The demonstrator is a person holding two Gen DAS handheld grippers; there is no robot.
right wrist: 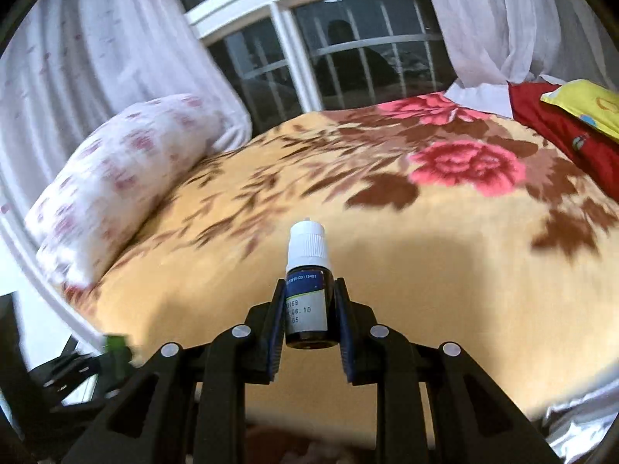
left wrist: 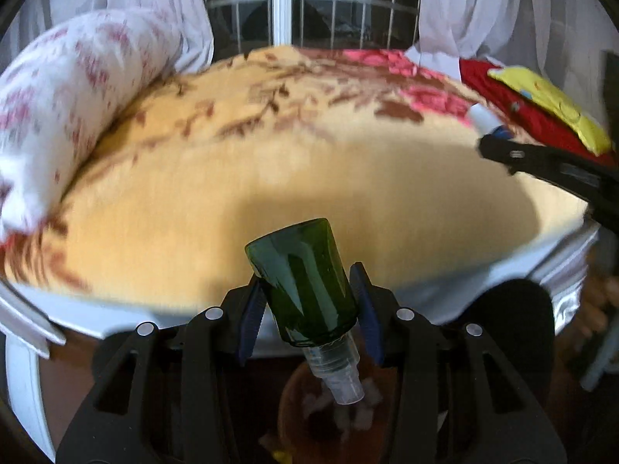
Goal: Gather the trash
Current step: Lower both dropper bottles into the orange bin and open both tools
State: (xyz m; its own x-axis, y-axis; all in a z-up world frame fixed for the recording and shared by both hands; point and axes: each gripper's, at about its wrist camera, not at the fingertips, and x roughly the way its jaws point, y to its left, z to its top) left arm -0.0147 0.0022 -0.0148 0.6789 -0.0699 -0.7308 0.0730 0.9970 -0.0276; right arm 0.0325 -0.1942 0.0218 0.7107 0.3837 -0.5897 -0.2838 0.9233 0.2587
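My left gripper [left wrist: 309, 290] is shut on a dark green bottle [left wrist: 305, 278]. Its base points away from me and its clear spray cap points back toward the camera. It hangs over the near edge of a bed. My right gripper [right wrist: 308, 297] is shut on a small dark dropper bottle [right wrist: 308, 297] with a white cap and a white and blue label, upright above the yellow blanket [right wrist: 387, 270]. In the left wrist view the right gripper [left wrist: 487, 143] shows at the right edge with the white-capped bottle [left wrist: 481, 116]. In the right wrist view the left gripper is a blur at the lower left.
The bed carries a yellow blanket [left wrist: 309, 178] with brown leaves and pink flowers. A white and pink floral pillow [left wrist: 65, 108] lies on the left. A red cloth [left wrist: 522, 108] with a yellow item [left wrist: 553, 108] lies at the right. Curtains and a barred window [right wrist: 340, 54] stand behind. A brown container [left wrist: 309, 417] sits below the left gripper.
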